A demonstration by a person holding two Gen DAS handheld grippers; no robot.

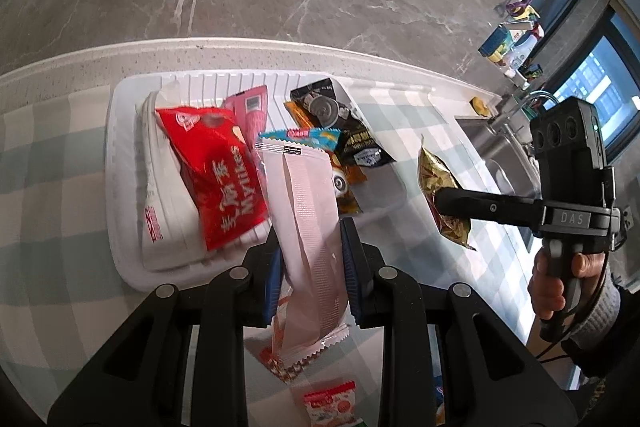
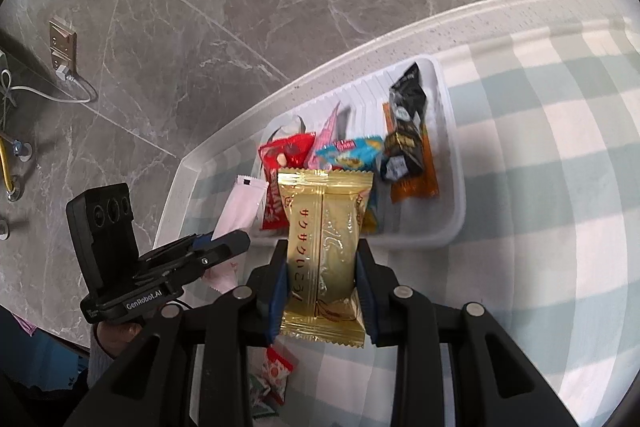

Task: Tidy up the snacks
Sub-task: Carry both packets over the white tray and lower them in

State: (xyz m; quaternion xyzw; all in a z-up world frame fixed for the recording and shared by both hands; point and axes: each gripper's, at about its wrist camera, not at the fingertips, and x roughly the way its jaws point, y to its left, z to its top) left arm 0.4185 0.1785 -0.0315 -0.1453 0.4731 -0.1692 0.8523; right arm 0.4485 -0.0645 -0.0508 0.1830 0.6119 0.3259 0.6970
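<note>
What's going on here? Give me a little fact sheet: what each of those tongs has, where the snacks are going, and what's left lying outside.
left tongs: shut on a pale pink snack wrapper
right tongs: shut on a gold foil snack packet
container: white plastic tray on a checked tablecloth
already in tray: red Mylikes bag, black snack pouch, blue packet
outside tray: small red-and-white packet on the cloth below the left tongs

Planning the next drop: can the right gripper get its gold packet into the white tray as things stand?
Probably yes. The right gripper is shut on the gold packet, just short of the white tray's near rim. The bare tray floor beside the black packet looks free; the left gripper, holding the pink packet, sits off to the side.
</note>
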